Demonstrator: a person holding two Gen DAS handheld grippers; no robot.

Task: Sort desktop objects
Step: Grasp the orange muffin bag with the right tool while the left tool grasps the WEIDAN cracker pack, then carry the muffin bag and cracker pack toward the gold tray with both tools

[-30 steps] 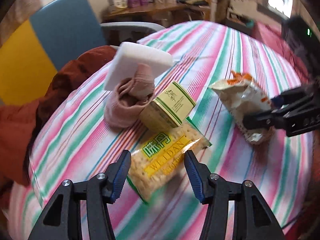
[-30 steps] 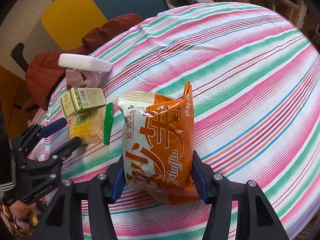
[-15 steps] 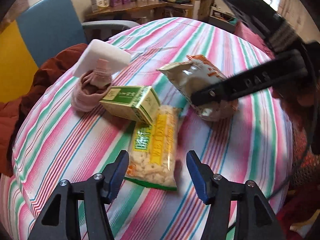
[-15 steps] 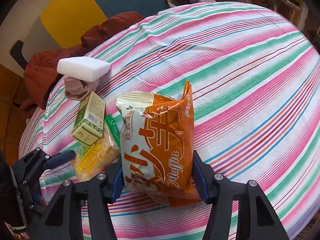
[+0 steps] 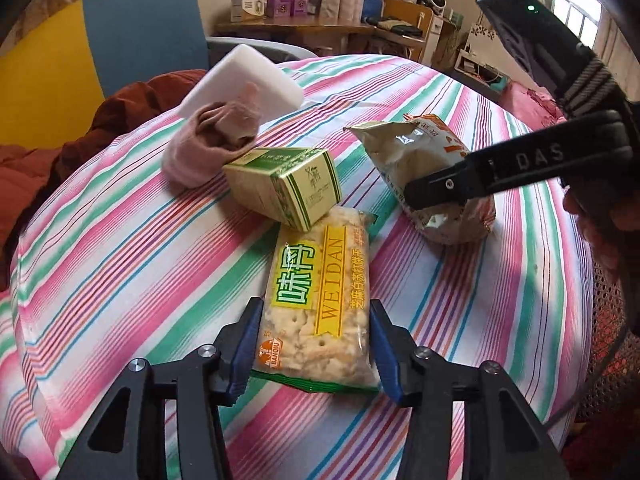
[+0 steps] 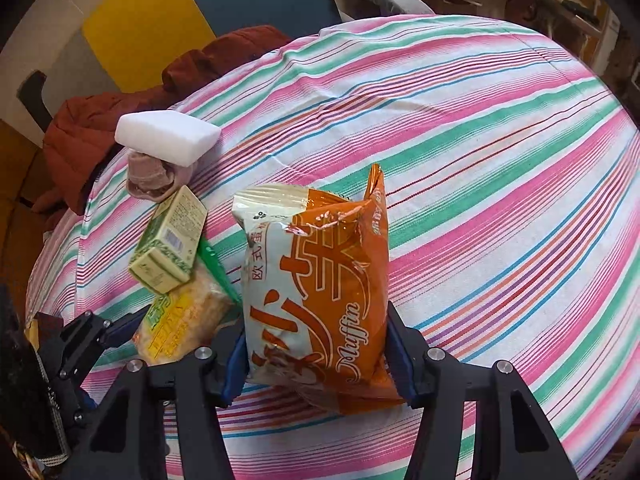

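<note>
Left wrist view is showing the left gripper straddling the near end of the cracker packet, its blue fingers lying along both long edges — touching or just off the film, I cannot tell which. The packet is lying flat on the striped bench, its far end tucked under the green box, which is leaning against a pink sock with a white sponge perched on top. In the right wrist view, the right gripper is pinching the orange muffin bag across its lower part, the film bulging out above the fingers; the bag is standing just beside the cracker packet, its base apparently on or close to the cloth. By my reading, the step in hand is the pickup of the two snack packs, with the right grasp made and the left one closing. The next move is calling for a gentle squeeze on the crackers, then a pull towards the camera to slide the packet out from under the box — a straight lift is likely to tip the box and topple the sponge.
</note>
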